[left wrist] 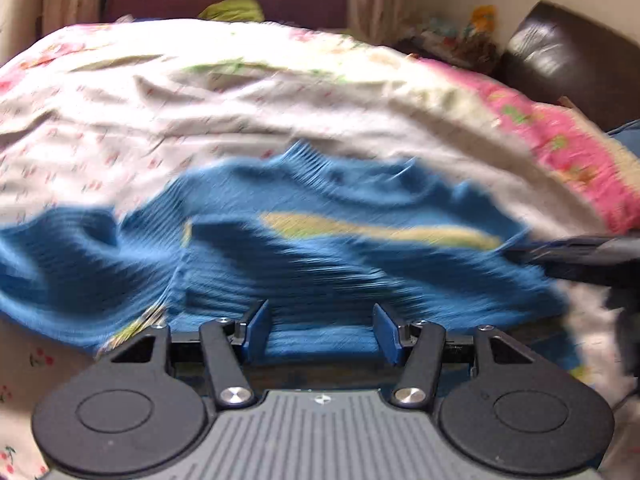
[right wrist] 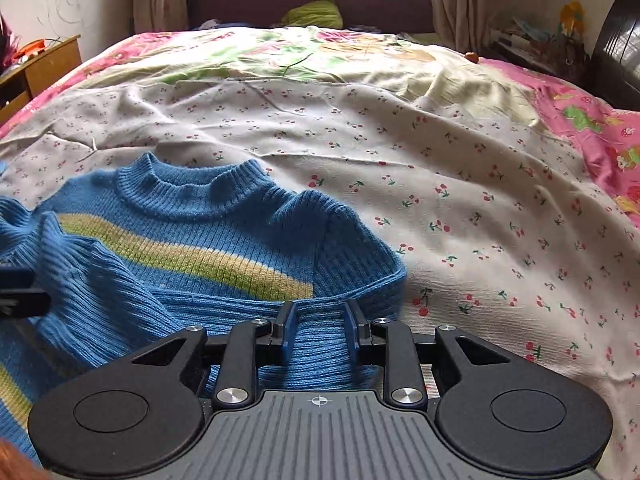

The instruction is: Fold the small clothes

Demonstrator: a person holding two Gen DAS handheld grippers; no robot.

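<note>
While sweater (right wrist: 192, 264) lies on bed (right wrist: 460, 200) near edge | one sleeve folded in | both hand-held grippers, left (left wrist: 320, 330) and right (right wrist: 320, 330), apart, empty | remaining folds pending.

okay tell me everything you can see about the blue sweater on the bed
The blue sweater is a small ribbed knit with a raised round collar and a yellow-green stripe across the chest. It lies front up on a cherry-print sheet, collar toward the headboard, rumpled, with one sleeve folded in over the body. The right gripper hovers over the folded sleeve with its jaws apart, pads not pressing the knit. The left gripper is open over the lower body; that view is blurred, so contact there is unclear.
</note>
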